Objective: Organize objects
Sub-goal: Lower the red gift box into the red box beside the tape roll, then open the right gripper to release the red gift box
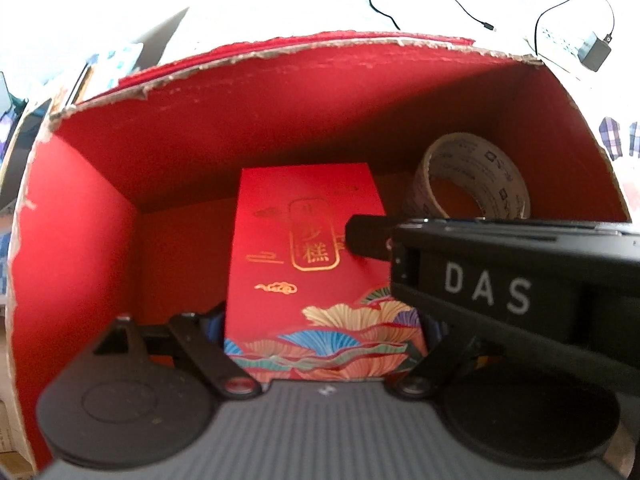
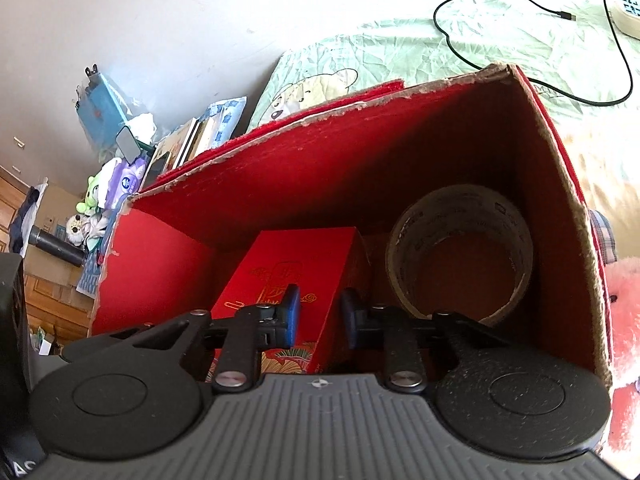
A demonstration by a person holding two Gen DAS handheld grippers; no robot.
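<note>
A small red gift box [image 1: 304,268] with gold characters and fan patterns sits inside a large red cardboard box [image 1: 256,112]. My left gripper [image 1: 322,326] is shut on the small red box, its fingers on the box's two sides. A roll of tape [image 1: 472,184] stands in the big box's right corner. My right gripper [image 2: 319,318] hovers over the small red box [image 2: 288,280], its blue pads [image 2: 291,312] a small gap apart and holding nothing. The right gripper's black body marked DAS [image 1: 500,280] crosses the left wrist view. The tape roll [image 2: 460,252] lies right of it.
The big box [image 2: 320,168] stands on a bed with a pale green sheet [image 2: 400,48]. A black cable [image 2: 540,12] and a charger [image 1: 596,52] lie behind it. Books, toys and clutter [image 2: 132,168] are piled at the left. A pink plush [image 2: 624,320] is at the right.
</note>
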